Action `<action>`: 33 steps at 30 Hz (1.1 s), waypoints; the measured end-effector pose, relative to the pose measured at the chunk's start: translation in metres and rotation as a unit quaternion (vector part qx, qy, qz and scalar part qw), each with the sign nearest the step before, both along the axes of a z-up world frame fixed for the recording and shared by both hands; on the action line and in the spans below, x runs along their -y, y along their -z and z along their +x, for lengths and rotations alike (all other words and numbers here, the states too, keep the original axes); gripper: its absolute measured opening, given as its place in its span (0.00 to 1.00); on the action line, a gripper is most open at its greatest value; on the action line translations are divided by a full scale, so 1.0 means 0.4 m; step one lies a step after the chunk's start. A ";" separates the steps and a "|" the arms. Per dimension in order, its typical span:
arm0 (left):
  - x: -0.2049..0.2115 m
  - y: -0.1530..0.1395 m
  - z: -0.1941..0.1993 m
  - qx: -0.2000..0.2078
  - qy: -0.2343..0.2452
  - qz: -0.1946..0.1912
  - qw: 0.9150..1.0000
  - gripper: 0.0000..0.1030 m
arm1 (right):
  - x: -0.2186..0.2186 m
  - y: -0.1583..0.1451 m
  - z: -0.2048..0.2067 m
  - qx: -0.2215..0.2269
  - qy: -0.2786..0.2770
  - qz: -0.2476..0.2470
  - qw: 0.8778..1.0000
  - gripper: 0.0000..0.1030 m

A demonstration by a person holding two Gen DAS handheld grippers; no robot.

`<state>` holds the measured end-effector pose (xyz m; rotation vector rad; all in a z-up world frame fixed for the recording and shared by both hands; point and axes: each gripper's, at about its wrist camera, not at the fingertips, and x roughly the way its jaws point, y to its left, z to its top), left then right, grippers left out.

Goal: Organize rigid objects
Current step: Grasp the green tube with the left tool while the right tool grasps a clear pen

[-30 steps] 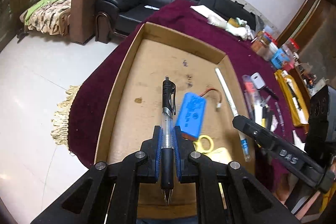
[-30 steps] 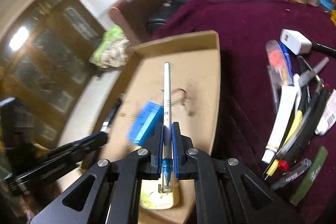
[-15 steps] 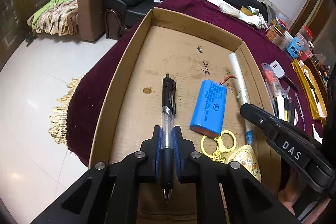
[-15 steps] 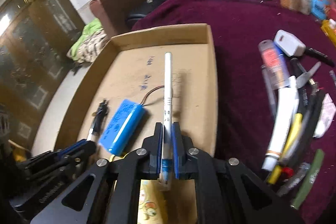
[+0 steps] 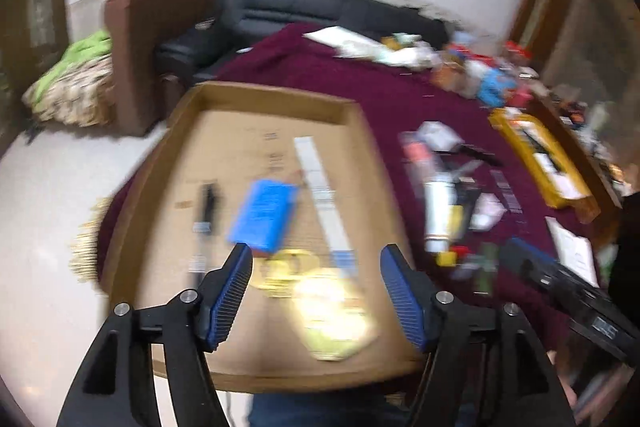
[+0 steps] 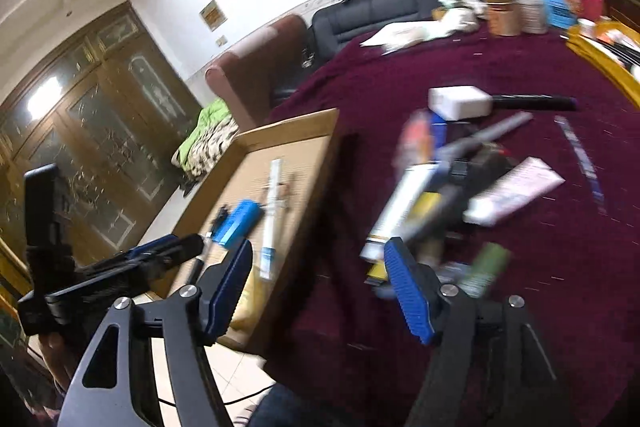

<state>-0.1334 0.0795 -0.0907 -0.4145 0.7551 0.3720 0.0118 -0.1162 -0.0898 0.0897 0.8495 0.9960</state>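
Note:
A shallow cardboard box [image 5: 264,99] lies on the maroon cloth. In it lie a black pen [image 5: 206,215], a blue battery pack [image 5: 264,213], a long white pen [image 5: 320,187], yellow scissors [image 5: 280,269] and a yellow card [image 5: 332,319]. My left gripper [image 5: 316,291] is open and empty above the box's near end. My right gripper [image 6: 318,289] is open and empty above the cloth, right of the box [image 6: 288,135]. The white pen [image 6: 270,215] and the battery pack [image 6: 238,223] show in the right wrist view. A blurred pile of loose pens and tubes [image 6: 440,187] lies ahead of the right gripper.
A white charger [image 6: 458,101] and a flat packet [image 6: 516,191] lie on the cloth. Jars and boxes [image 6: 528,3] stand at the far edge. A yellow tray [image 5: 540,155] sits at the right. A sofa and an armchair [image 5: 156,39] stand beyond the table.
Both grippers have opened and pulled back. The black pen left the left gripper and the white pen left the right gripper; both now lie in the box. The right gripper swung right.

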 end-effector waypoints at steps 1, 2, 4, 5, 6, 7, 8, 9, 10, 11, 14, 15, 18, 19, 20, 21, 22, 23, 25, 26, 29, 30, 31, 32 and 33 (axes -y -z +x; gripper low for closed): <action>0.018 -0.004 0.008 0.003 0.008 -0.003 1.000 0.69 | 0.034 0.005 0.011 -0.001 0.008 0.004 1.000 0.69; 0.042 -0.005 0.022 0.007 0.023 -0.006 1.000 0.69 | 0.061 0.007 0.021 0.001 0.016 0.006 1.000 0.69; 0.078 -0.004 0.053 0.008 0.043 -0.010 0.999 0.69 | 0.108 0.018 0.055 0.004 0.042 0.001 0.999 0.69; 0.094 -0.001 0.067 0.005 0.053 -0.015 0.998 0.69 | 0.124 0.018 0.076 0.003 0.050 -0.001 0.999 0.69; 0.110 0.003 0.082 0.000 0.066 -0.018 0.998 0.69 | 0.144 0.023 0.093 -0.001 0.058 0.000 0.998 0.69; 0.128 0.010 0.096 -0.004 0.080 -0.020 0.997 0.69 | 0.161 0.028 0.107 -0.007 0.065 0.001 0.998 0.69; 0.141 0.013 0.103 -0.006 0.088 -0.022 0.996 0.69 | 0.174 0.032 0.122 -0.012 0.072 0.000 0.997 0.69; 0.153 0.019 0.111 -0.007 0.095 -0.024 0.995 0.69 | 0.189 0.036 0.137 -0.012 0.081 -0.006 0.997 0.69; 0.167 0.026 0.120 -0.011 0.104 -0.029 0.994 0.69 | 0.198 0.041 0.149 -0.012 0.090 -0.014 0.996 0.69; 0.181 0.035 0.130 -0.016 0.116 -0.034 0.993 0.69 | 0.208 0.047 0.164 -0.015 0.101 -0.025 0.994 0.69; 0.228 0.053 0.160 -0.035 0.153 -0.034 0.987 0.69 | 0.222 0.065 0.212 -0.026 0.128 -0.051 0.990 0.65; 0.242 0.057 0.168 -0.039 0.164 -0.029 0.985 0.69 | 0.226 0.066 0.233 -0.023 0.141 -0.063 0.988 0.65; 0.270 0.066 0.181 -0.044 0.183 -0.026 0.982 0.69 | 0.234 0.072 0.310 -0.022 0.167 -0.096 0.981 0.65; 0.275 0.068 0.185 -0.045 0.186 -0.028 0.981 0.69 | 0.232 0.078 0.343 -0.029 0.168 -0.106 0.980 0.64; 0.277 0.070 0.185 -0.045 0.187 -0.029 0.981 0.69 | 0.231 0.081 0.367 -0.038 0.171 -0.112 0.978 0.64; 0.279 0.071 0.186 -0.044 0.190 -0.030 0.980 0.69 | 0.231 0.084 0.389 -0.043 0.176 -0.114 0.977 0.64; 0.280 0.073 0.187 -0.043 0.191 -0.032 0.980 0.69 | 0.224 0.087 0.416 -0.045 0.174 -0.121 0.976 0.63; 0.279 0.076 0.189 -0.044 0.190 -0.033 0.980 0.69 | 0.218 0.091 0.435 -0.044 0.170 -0.130 0.976 0.58; 0.278 0.085 0.193 -0.046 0.192 -0.036 0.980 0.69 | 0.197 0.104 0.468 -0.047 0.162 -0.145 0.975 0.51; 0.277 0.089 0.197 -0.049 0.193 -0.037 0.979 0.69 | 0.187 0.112 0.483 -0.048 0.159 -0.152 0.974 0.45; 0.275 0.093 0.210 -0.052 0.195 -0.035 0.979 0.68 | 0.157 0.132 0.505 -0.035 0.162 -0.170 0.971 0.37; 0.274 0.089 0.212 -0.050 0.195 -0.031 0.979 0.68 | 0.144 0.136 0.502 -0.023 0.163 -0.183 0.969 0.34; 0.274 0.086 0.214 -0.046 0.195 -0.027 0.979 0.68 | 0.137 0.138 0.498 -0.011 0.170 -0.196 0.966 0.25; 0.277 0.083 0.217 -0.043 0.199 -0.024 0.979 0.68 | 0.128 0.140 0.491 0.005 0.179 -0.215 0.960 0.17; 0.281 0.084 0.224 -0.045 0.202 -0.022 0.978 0.68 | 0.122 0.142 0.486 0.019 0.185 -0.230 0.955 0.13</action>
